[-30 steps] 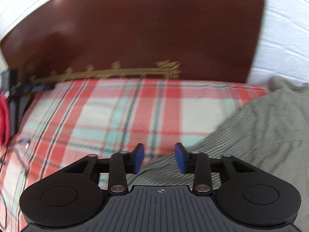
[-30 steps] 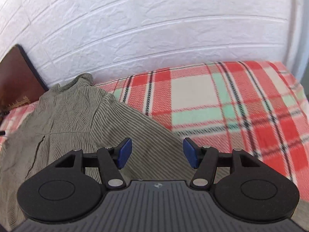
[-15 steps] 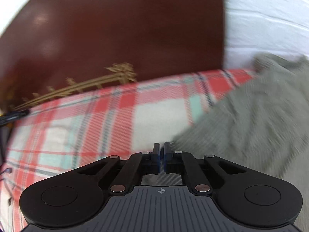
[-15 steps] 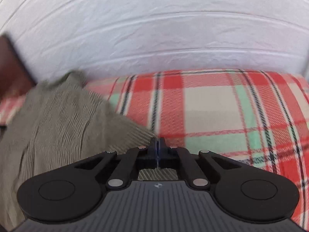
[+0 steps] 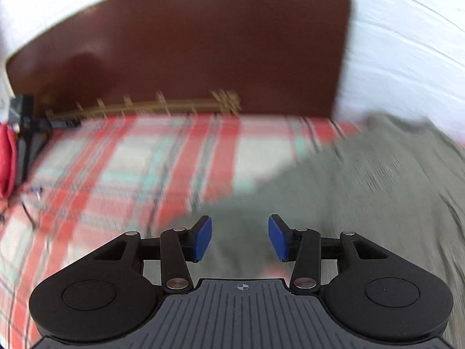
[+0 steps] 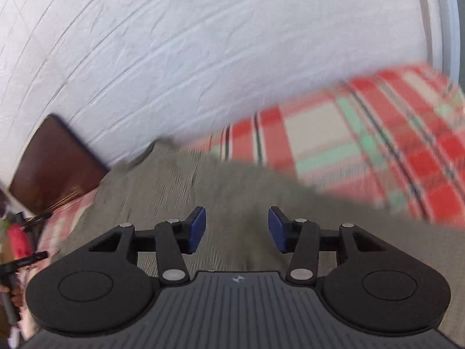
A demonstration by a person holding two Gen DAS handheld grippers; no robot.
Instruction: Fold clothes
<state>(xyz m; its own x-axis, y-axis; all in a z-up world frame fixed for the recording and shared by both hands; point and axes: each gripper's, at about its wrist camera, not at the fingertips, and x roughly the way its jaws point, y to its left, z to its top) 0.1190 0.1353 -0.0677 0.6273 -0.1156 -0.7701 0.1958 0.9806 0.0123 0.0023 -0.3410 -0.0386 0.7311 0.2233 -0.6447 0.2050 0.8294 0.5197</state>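
**Hovering both claws over striped shirt**

Risk, as a judgement: pinching only the top layer, or catching the plaid sheet (image 5: 162, 174) too, would drag the fold crooked. Left gripper (image 5: 240, 238) and right gripper (image 6: 237, 230) both gape wide, nothing between the pads. Grey-green shirt (image 6: 180, 192) lies spread beneath them on the bed. Headboard (image 5: 189, 46) beyond. Frames blurred.

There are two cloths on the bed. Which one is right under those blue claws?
The grey-green striped garment. It lies beneath both the left gripper and the right gripper, on top of the red plaid bedsheet.
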